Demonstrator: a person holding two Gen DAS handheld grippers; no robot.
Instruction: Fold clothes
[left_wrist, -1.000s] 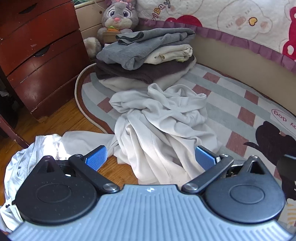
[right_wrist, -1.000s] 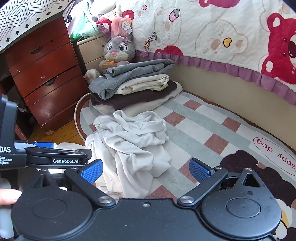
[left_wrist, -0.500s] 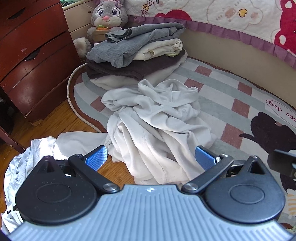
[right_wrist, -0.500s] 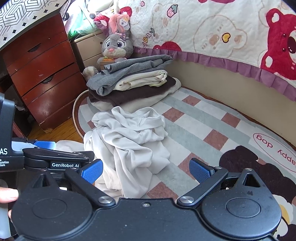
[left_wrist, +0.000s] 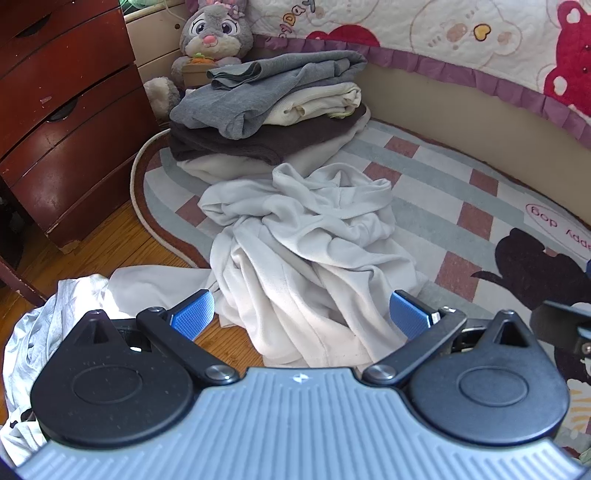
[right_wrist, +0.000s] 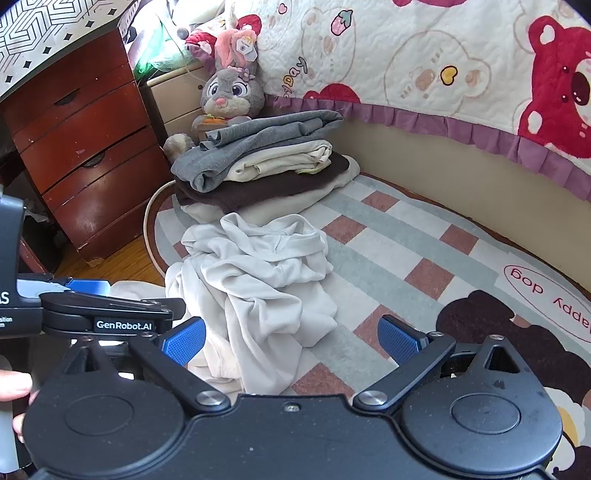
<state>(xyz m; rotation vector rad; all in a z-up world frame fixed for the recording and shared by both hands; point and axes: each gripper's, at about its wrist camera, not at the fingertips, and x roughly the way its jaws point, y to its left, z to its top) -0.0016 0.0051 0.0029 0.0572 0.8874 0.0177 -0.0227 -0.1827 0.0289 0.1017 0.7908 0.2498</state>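
Both pairs of tongs hang low over the floor with their blue pads spread wide and nothing between them. The left tongs (left_wrist: 301, 317) point at a crumpled white garment (left_wrist: 314, 254) that lies in a loose heap on the near left part of the checked rug (left_wrist: 443, 199), its lower edge spilling off the rug onto the wooden floor (left_wrist: 110, 247). The right tongs (right_wrist: 291, 339) sit just to the right of the left ones, whose black body marked GenRobot.AI shows at the left edge of the right wrist view; they face the same heap from a little farther right.

Just beyond the crumpled garment, at the far left end of the rug, stands a stack of folded clothes (left_wrist: 269, 114): a grey piece on top, a cream one under it, then a dark brown one and a pale one at the bottom. The heap's far edge looks to touch the stack's lowest layer. A grey plush rabbit (left_wrist: 214, 33) sits behind the stack, against the bed's quilt (right_wrist: 424, 66) with its red bear prints and purple frill. A red-brown chest of drawers (left_wrist: 62, 110) stands to the left on the wooden floor. Near the left tongs, another light garment (left_wrist: 48, 325) lies bunched on the floor, off the rug. A fingertip (right_wrist: 14, 386) shows at the left edge of the right wrist view.
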